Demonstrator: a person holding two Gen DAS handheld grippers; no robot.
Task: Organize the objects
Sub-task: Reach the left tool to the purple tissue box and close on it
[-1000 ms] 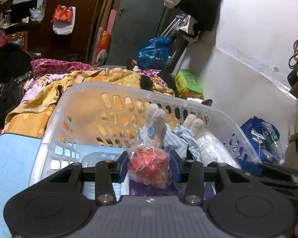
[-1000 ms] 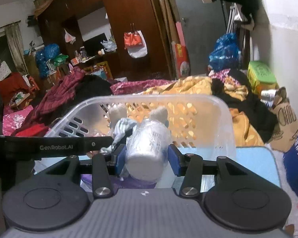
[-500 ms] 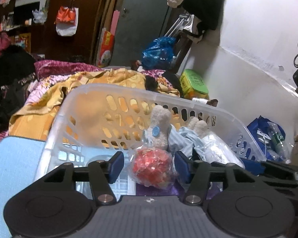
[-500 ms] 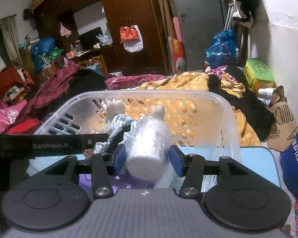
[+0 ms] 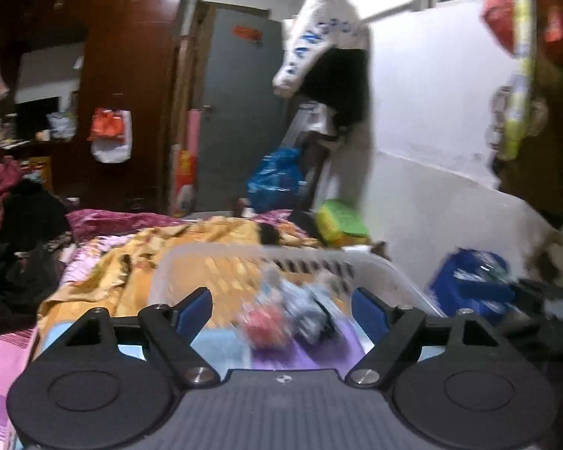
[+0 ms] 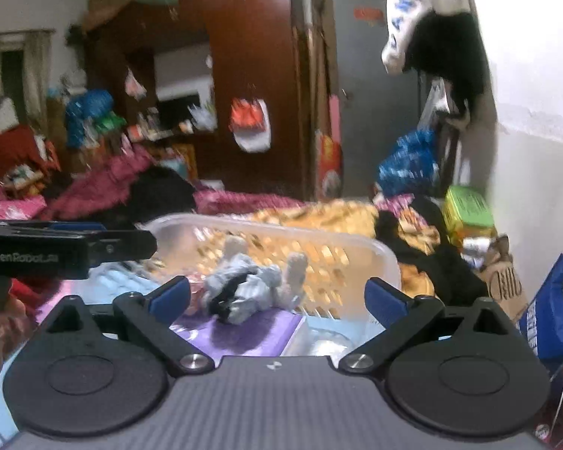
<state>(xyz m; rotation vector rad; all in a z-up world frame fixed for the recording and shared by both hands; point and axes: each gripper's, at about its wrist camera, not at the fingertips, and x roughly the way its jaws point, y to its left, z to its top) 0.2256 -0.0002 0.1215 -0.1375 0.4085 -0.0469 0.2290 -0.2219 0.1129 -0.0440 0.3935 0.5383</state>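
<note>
**Both tongs spread, toys lying in the basket**

In the left wrist view, the left tongs (image 5: 281,309) stand wide apart at the bottom of the frame, their jaws having just been opening, with nothing pinched between the blue pads. Beyond them, in the lower middle, the white plastic basket (image 5: 214,258) holds a blurred red bundle in clear wrap (image 5: 264,324) and, just to its right, a pale blue soft toy (image 5: 304,307). Both rest on a purple sheet (image 5: 300,354) on the basket floor. A yellow blanket (image 5: 139,258) lies behind the basket at centre left, and a blue bag (image 5: 465,285) sits at lower right.

In the right wrist view, the left tool's black body (image 6: 56,251) enters from the left edge. The right tongs (image 6: 277,296) are likewise spread, having just been opening, and empty. The soft toy (image 6: 251,288) lies in the basket (image 6: 356,240) at the frame's centre, beyond the pads and touching neither.
</note>
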